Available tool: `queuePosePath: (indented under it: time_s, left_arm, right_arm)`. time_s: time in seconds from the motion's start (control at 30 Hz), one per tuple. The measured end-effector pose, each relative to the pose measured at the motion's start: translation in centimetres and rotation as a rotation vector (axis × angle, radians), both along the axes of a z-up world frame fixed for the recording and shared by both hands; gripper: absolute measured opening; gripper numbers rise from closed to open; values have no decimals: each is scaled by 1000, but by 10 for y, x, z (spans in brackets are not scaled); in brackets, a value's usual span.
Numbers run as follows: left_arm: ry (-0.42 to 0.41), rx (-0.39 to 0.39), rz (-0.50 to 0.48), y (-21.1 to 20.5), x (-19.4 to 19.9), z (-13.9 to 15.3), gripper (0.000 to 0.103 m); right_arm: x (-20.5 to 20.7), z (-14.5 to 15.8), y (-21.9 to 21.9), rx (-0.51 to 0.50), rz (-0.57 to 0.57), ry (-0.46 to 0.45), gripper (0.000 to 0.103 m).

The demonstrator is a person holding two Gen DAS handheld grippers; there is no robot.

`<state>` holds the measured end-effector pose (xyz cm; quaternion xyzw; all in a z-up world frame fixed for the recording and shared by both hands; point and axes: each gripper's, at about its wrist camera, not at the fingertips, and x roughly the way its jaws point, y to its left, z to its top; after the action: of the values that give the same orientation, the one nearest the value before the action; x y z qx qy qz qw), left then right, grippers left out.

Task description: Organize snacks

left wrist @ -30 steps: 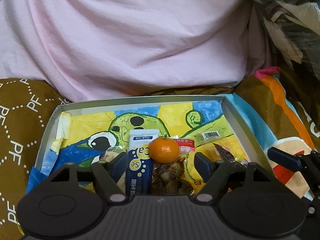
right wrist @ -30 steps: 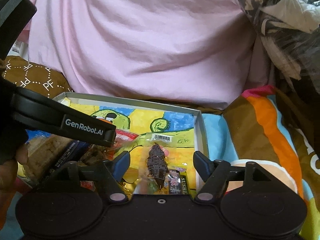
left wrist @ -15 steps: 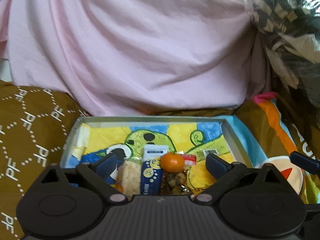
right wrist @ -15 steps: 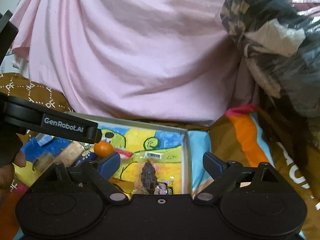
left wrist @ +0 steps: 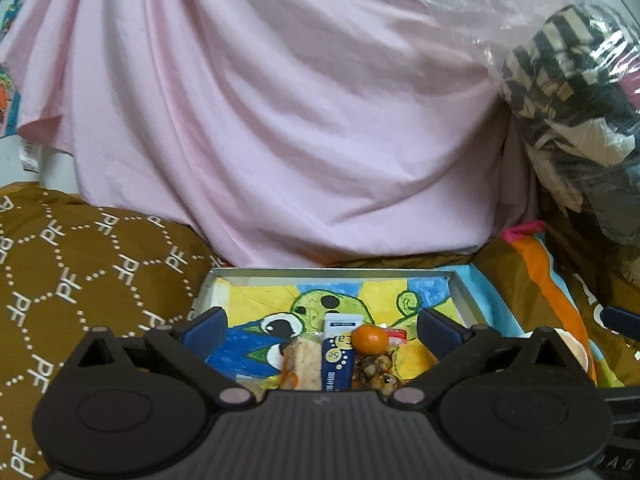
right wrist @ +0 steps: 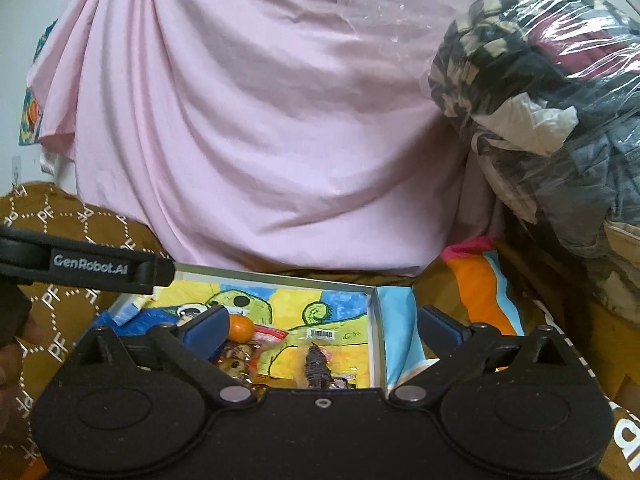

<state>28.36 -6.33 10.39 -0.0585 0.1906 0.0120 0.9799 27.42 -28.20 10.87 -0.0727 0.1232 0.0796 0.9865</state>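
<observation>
A shallow grey tray (left wrist: 332, 274) lined with a cartoon drawing holds the snacks. A mandarin (left wrist: 370, 338), a blue-and-white packet (left wrist: 338, 356), a beige bar (left wrist: 302, 362) and a brown wrapped snack (left wrist: 374, 366) lie at its near end. My left gripper (left wrist: 322, 322) hovers above them, its jaws opening wide with nothing between the pads. In the right wrist view the tray (right wrist: 280, 278) shows the mandarin (right wrist: 240, 328) and a dark dried snack in a clear pack (right wrist: 316, 366). My right gripper (right wrist: 323, 320) is above these, jaws opening, holding nothing.
Pink cloth (left wrist: 300, 120) hangs behind the tray. A brown patterned cushion (left wrist: 80, 272) lies left, and a striped orange-and-blue blanket (right wrist: 480, 292) right. A clear plastic bag of clothes (right wrist: 540, 100) bulges at upper right. The left gripper's body (right wrist: 80, 266) crosses the right view's left edge.
Both grippers have drawn back and risen from the tray, so it looks smaller and lower. Both pairs of jaws have spread wider. The snacks have stayed in the tray.
</observation>
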Motion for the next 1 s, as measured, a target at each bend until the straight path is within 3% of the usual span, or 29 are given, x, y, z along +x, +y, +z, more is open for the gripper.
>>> queuePosePath:
  time_s: [0.47, 1.0]
  left_arm:
    - [-19, 8, 44, 14, -48, 10, 103]
    - [8, -5, 103, 30, -109, -4, 103]
  right_arm:
    - [-44, 21, 3, 79, 3, -31, 102]
    - [-105, 8, 0, 136, -30, 3, 102]
